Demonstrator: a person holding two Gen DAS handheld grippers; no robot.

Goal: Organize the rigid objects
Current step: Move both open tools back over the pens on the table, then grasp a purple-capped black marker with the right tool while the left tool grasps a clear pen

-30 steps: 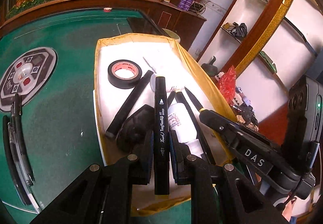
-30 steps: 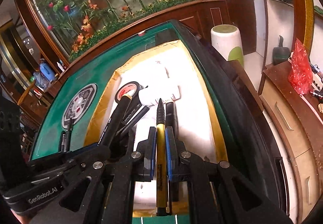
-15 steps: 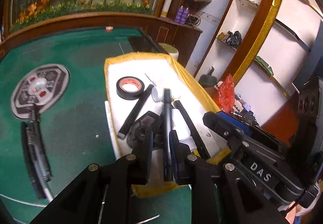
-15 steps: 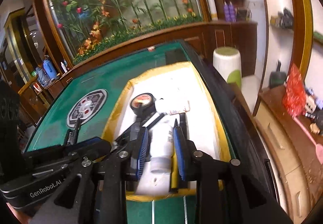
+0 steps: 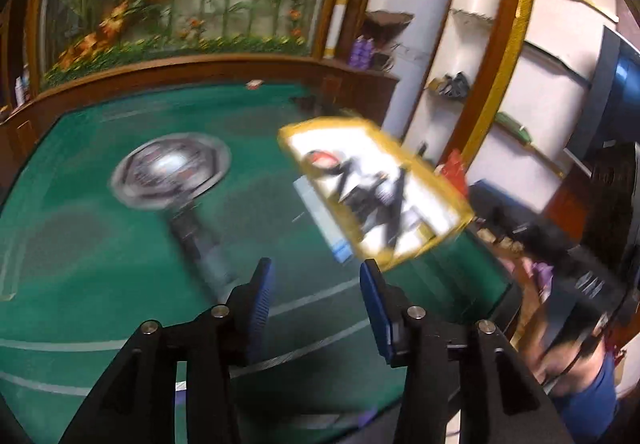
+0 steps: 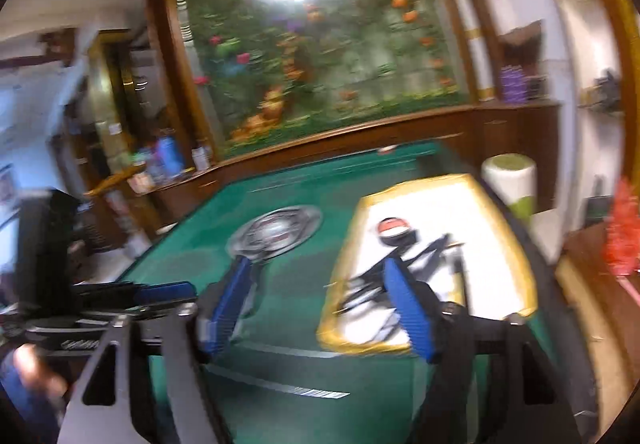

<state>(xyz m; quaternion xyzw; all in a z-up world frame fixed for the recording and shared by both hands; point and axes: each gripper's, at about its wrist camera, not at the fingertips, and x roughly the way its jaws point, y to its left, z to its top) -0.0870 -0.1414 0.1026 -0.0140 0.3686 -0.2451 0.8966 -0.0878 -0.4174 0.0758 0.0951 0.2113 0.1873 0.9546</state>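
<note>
A yellow-rimmed white tray (image 5: 452, 200) sits on the green table (image 5: 100, 252). It holds a black tape roll (image 5: 320, 160) and several dark pens and markers (image 5: 380, 200), all blurred. My left gripper (image 5: 316, 292) is open and empty, well back from the tray. In the right wrist view the same tray (image 6: 520, 260), tape roll (image 6: 394, 230) and pens (image 6: 424, 256) show. My right gripper (image 6: 320, 292) is open and empty, pulled back above the table near the tray's front-left corner.
A round grey-and-red console (image 5: 172, 168) is set in the table's middle, with a dark pen-like thing (image 5: 200, 248) lying in front of it. White shelves (image 5: 500, 84) and a red bag (image 5: 454, 168) stand right of the table. A white-green stool (image 6: 508, 180) stands behind the tray.
Both grippers have let go of their pens, opened wide and pulled back and up from the tray. The black marker and yellow pen now lie in the tray.
</note>
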